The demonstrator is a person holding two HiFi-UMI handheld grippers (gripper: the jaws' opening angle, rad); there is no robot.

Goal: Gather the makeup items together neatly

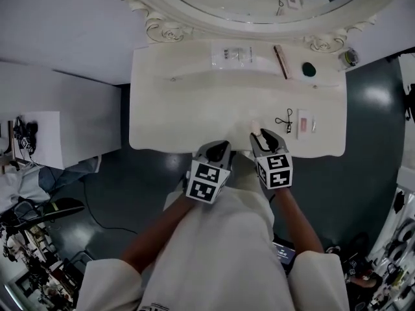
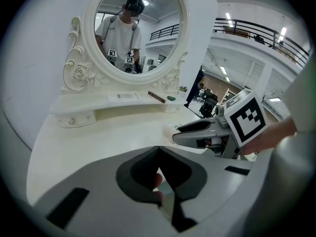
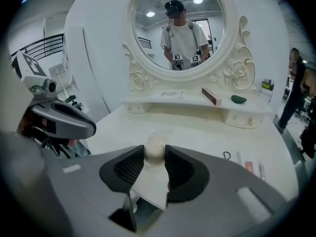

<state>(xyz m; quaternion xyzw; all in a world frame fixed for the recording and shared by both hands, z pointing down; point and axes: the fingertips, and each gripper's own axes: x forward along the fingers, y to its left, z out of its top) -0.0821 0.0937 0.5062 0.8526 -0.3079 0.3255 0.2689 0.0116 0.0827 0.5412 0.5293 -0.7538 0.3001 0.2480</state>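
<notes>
Two tongs angle downward side by side over the front edge of the bench. The right tongs, partly open, clamp a pale sponge in clear wrap; the left tongs are closed tip to tip, empty. Right of them, near the front edge, lie a black eyelash curler and a pink-and-white packet. On the back shelf sit a white sachet, slim brown box and green oval.

A pale makeup sponge in clear wrap is being pinched between the jaws of the right gripper. A black eyelash curler and a flat white packet are lying side by side on the cream surface.
</notes>
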